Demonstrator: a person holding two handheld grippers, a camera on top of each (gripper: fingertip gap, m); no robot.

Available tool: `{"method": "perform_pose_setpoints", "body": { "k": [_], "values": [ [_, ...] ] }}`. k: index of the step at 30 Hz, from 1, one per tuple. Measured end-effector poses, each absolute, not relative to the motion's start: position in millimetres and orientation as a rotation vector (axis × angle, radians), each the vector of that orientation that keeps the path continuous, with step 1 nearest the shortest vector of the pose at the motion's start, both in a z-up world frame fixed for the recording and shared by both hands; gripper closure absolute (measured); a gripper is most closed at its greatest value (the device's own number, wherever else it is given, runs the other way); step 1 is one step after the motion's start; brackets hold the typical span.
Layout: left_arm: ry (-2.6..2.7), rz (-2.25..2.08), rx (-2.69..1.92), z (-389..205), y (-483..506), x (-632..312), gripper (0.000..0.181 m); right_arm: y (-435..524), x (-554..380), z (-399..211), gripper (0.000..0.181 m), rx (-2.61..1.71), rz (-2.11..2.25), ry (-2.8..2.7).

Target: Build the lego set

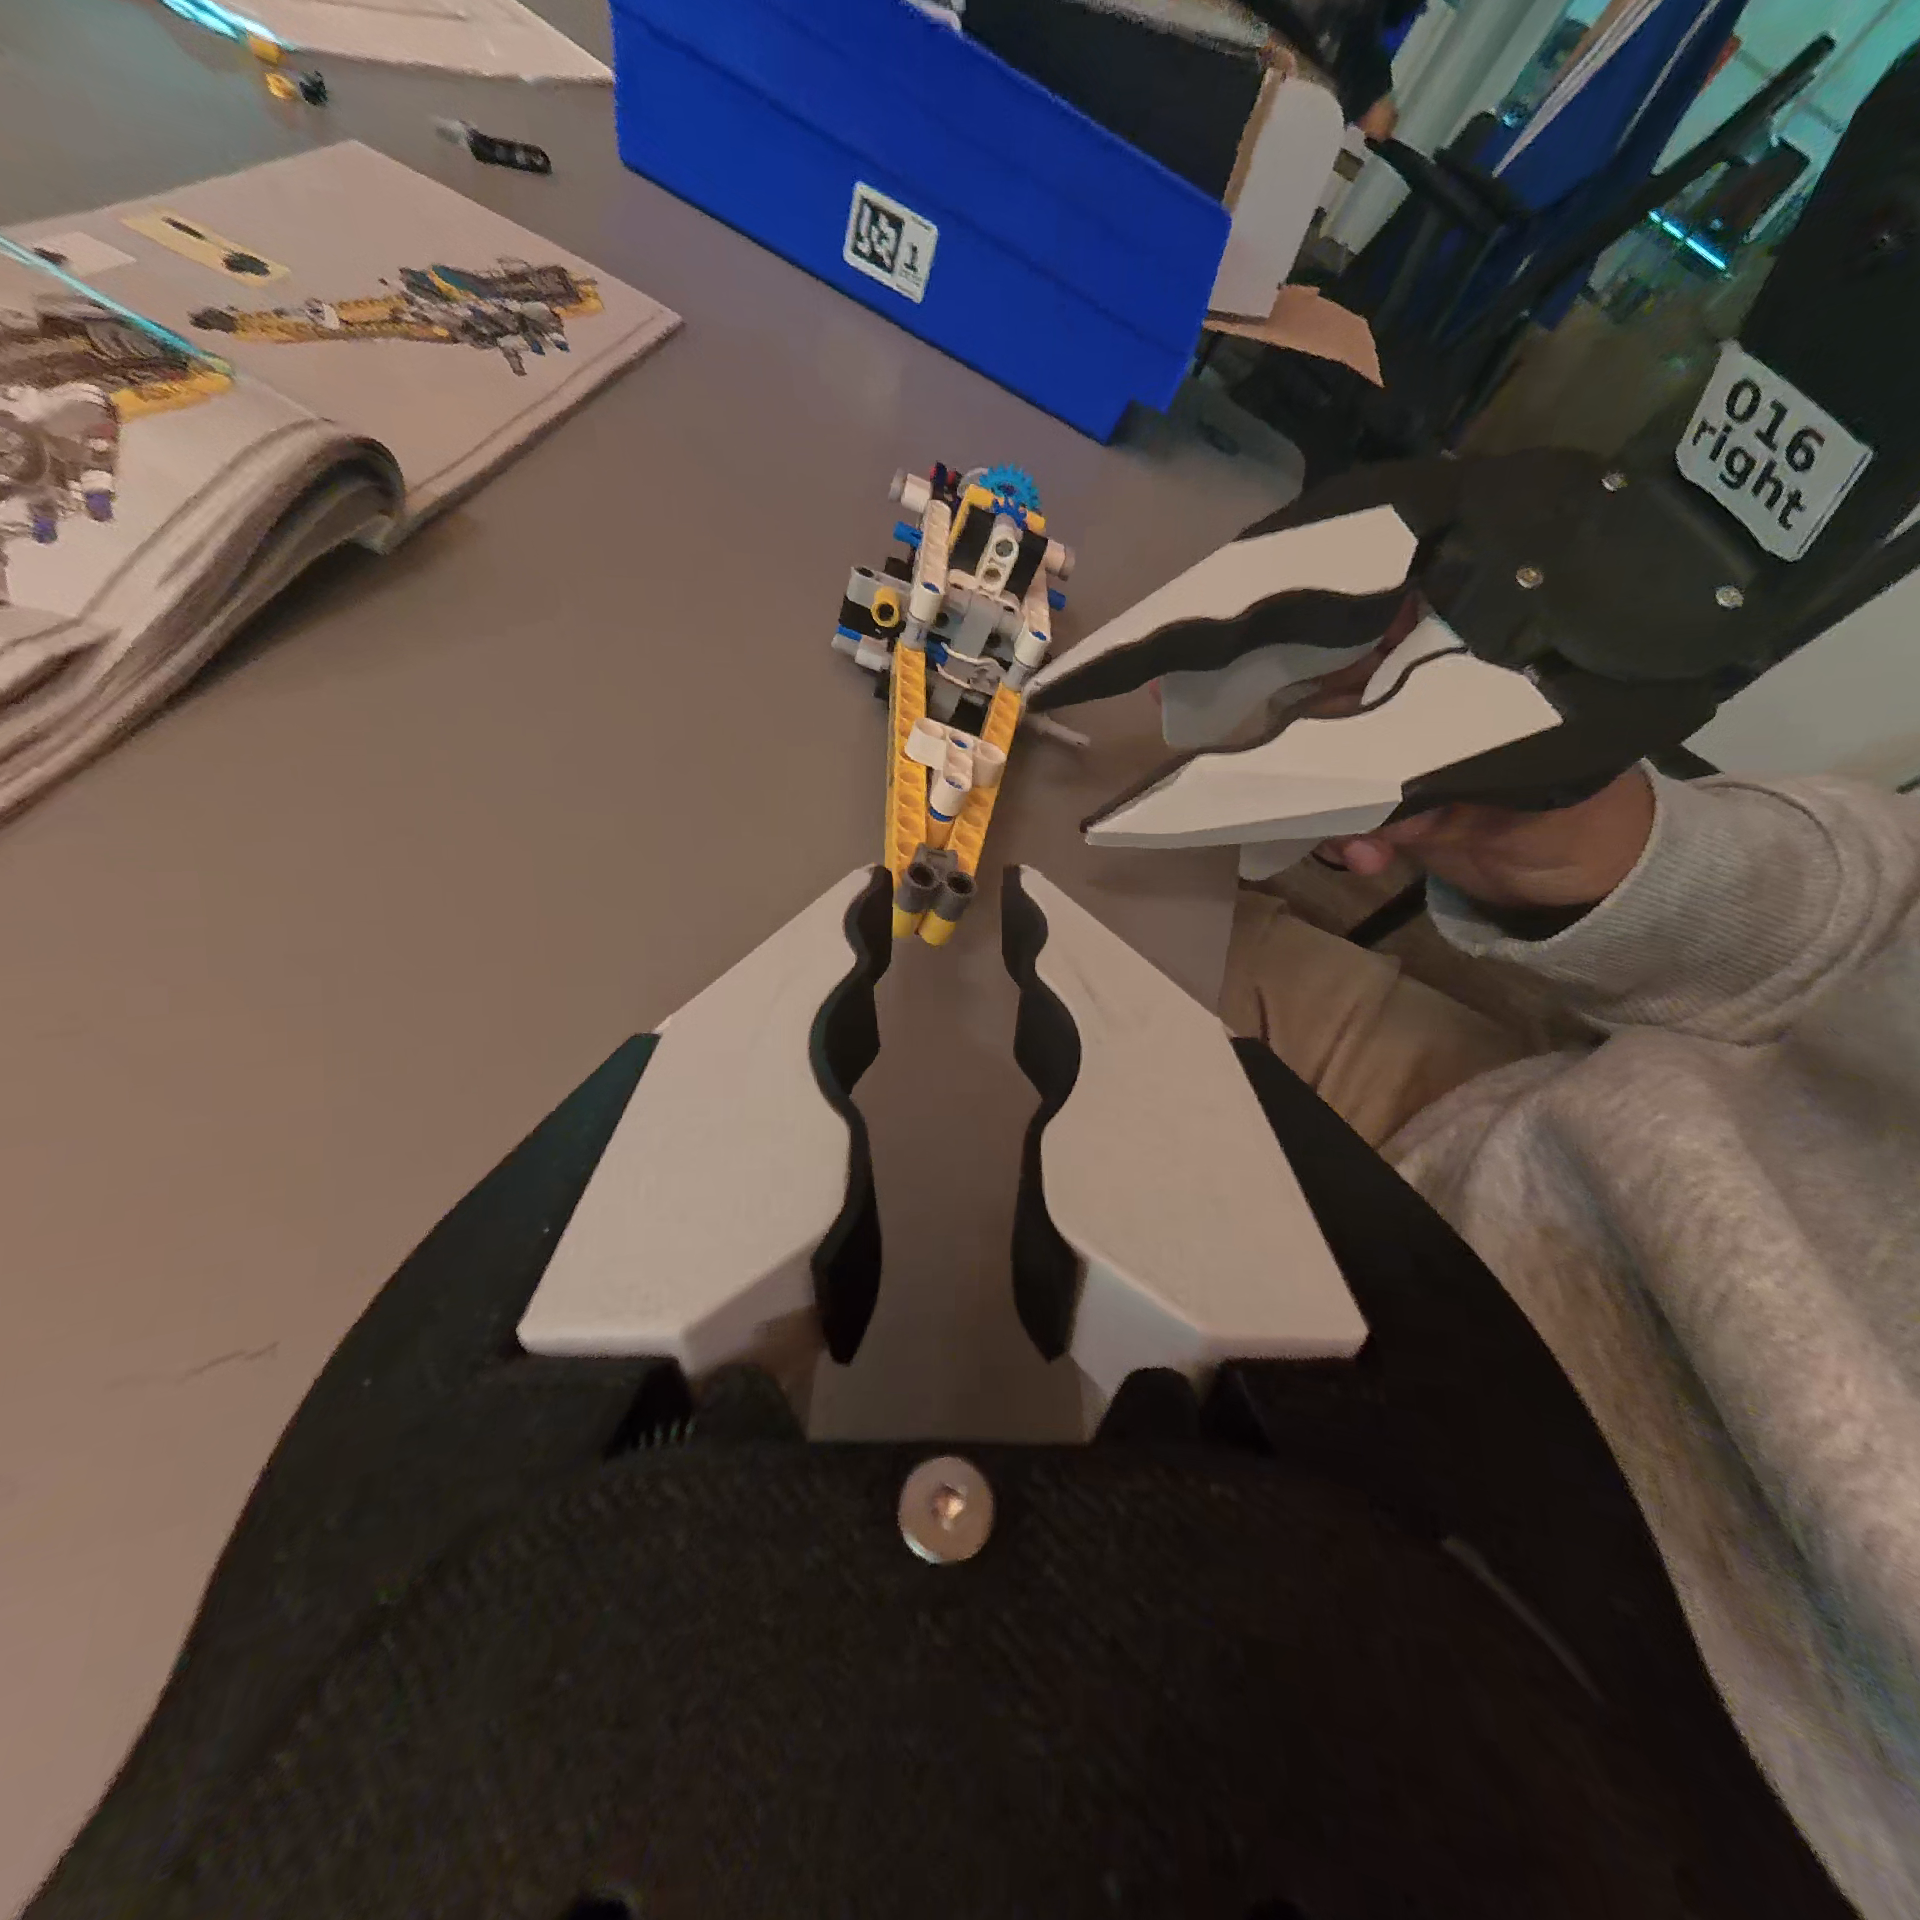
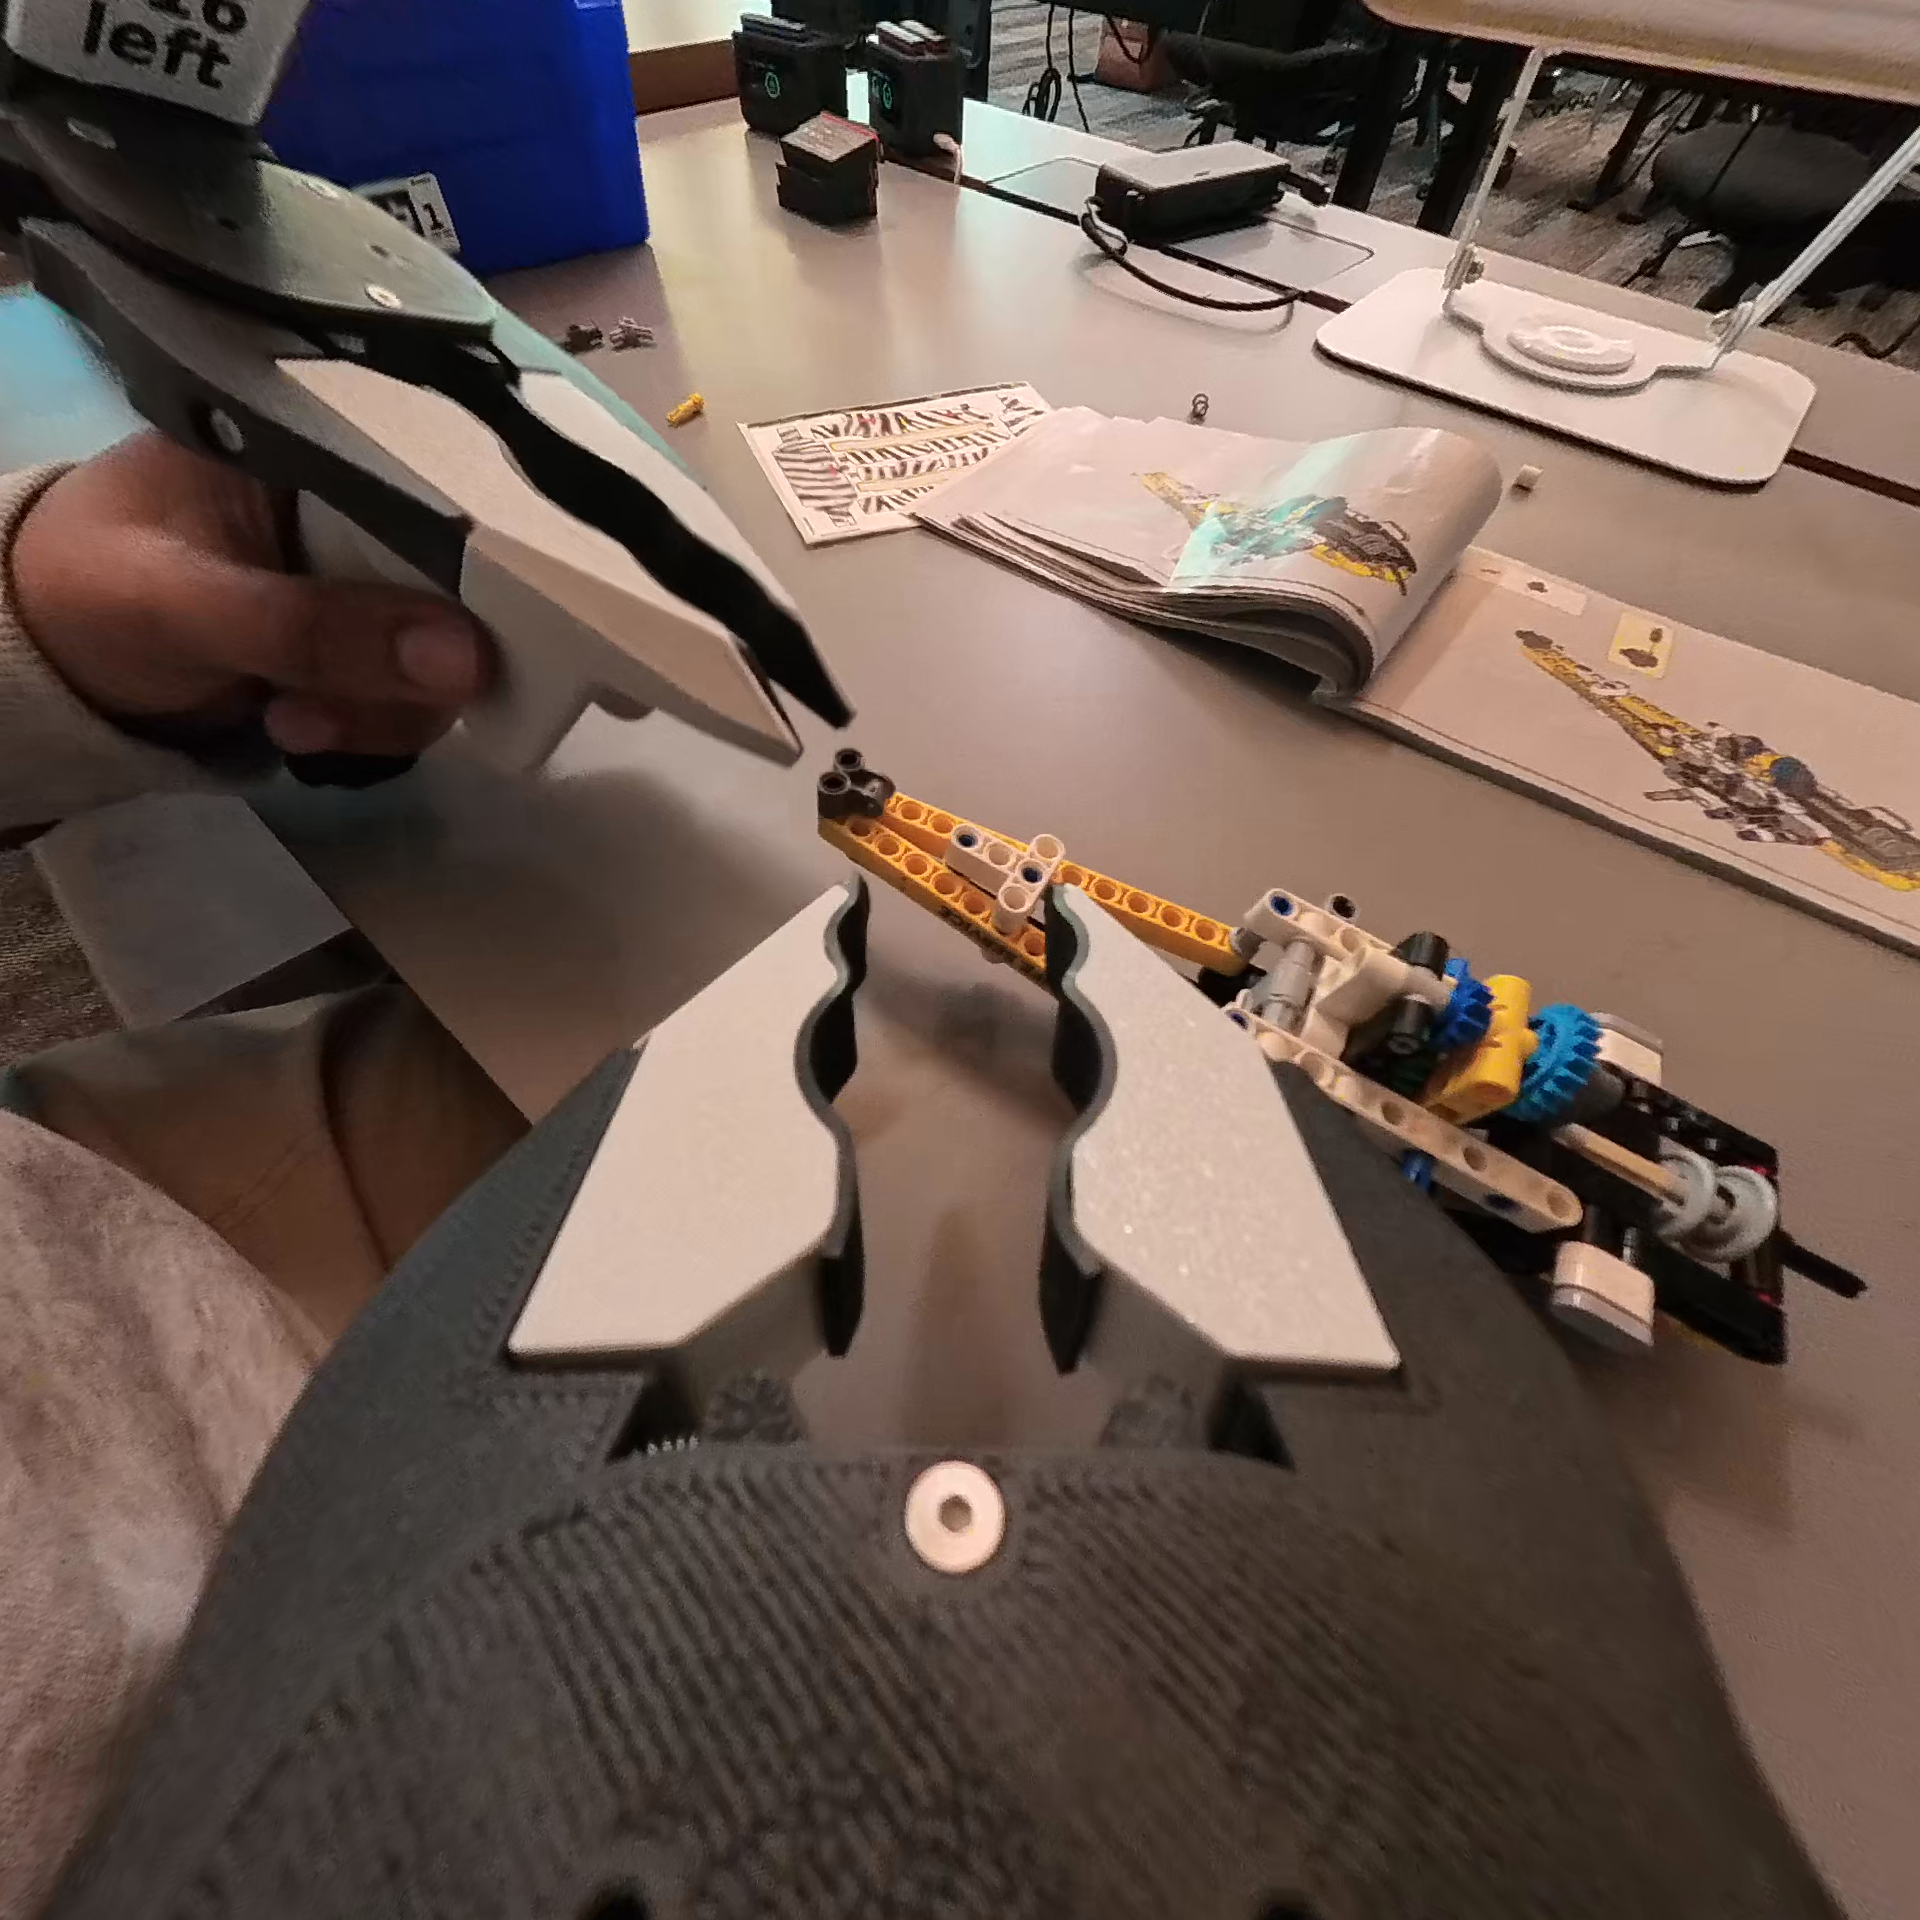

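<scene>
My left gripper (image 1: 943,883) points up-frame, jaws parted, tips flanking the lego model's (image 1: 951,665) dark nose at centre frame. My right gripper (image 1: 1055,753) reaches in from the right, spread and empty, beside the model's yellow beams on the table (image 1: 468,831).

A part-built lego model (image 1: 951,665) lies flat on the grey desk (image 1: 468,883) near its edge: two yellow beams converging on a dark connector, white-and-black body with blue gears.
</scene>
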State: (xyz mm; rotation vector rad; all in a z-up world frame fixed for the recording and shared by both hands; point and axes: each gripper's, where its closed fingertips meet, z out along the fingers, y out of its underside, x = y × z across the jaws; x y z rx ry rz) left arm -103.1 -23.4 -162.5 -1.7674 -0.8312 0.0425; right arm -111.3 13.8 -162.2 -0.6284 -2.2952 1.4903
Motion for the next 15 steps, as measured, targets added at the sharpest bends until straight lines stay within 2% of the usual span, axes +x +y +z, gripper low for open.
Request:
{"method": "perform_pose_setpoints", "body": {
  "k": [15],
  "values": [
    [-0.896,0.194,-1.683,-142,-25,-100,0.147,24,-93,-149,0.144,-0.599,1.510,-2.241]
  ]
}}
